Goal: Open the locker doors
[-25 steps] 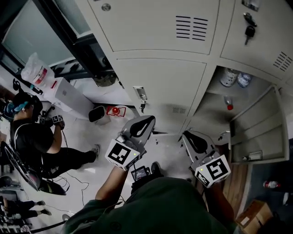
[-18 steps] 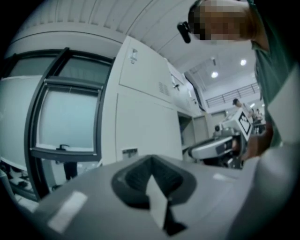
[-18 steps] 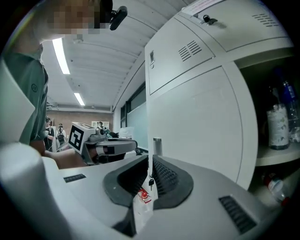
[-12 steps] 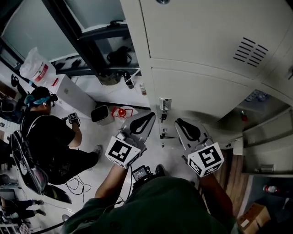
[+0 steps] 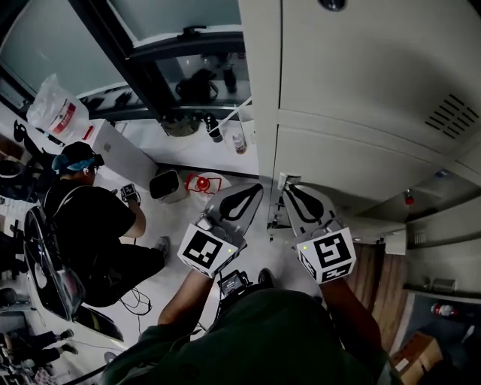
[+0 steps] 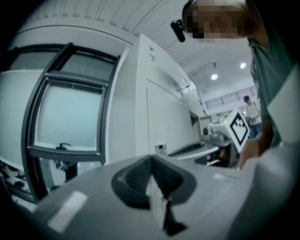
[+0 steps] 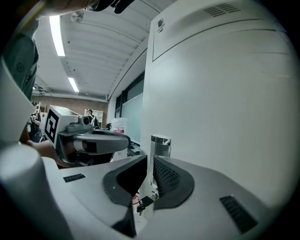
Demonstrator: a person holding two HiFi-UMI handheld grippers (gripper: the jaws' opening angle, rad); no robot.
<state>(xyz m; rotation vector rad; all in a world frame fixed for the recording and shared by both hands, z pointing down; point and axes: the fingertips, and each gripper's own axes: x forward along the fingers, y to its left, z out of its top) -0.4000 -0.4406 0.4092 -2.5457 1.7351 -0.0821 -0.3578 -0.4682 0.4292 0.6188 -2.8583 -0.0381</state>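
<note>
1. Locker bank [image 5: 361,83]: pale metal, fills the upper right of the head view, with a window [image 5: 180,22] to its left.
2. Seated person [image 5: 90,225]: at left, well apart from the lockers.
3. Locker door [image 5: 353,162]: end column, closed, straight ahead of both grippers. The neighbouring compartment [image 5: 443,199] on the right stands open.
4. Right gripper [image 5: 290,192]: tips near the door's edge. Jaws have just been opening and now show a narrow slit, pads pressing nothing.
5. Left gripper [image 5: 252,192]: beside the right one, jaws together, empty.
6. Latch [image 7: 161,144]: chrome, just beyond the right tips, in line with the slit.
7. Key [image 7: 143,203]: hangs below the latch, seen through the slit.
</note>
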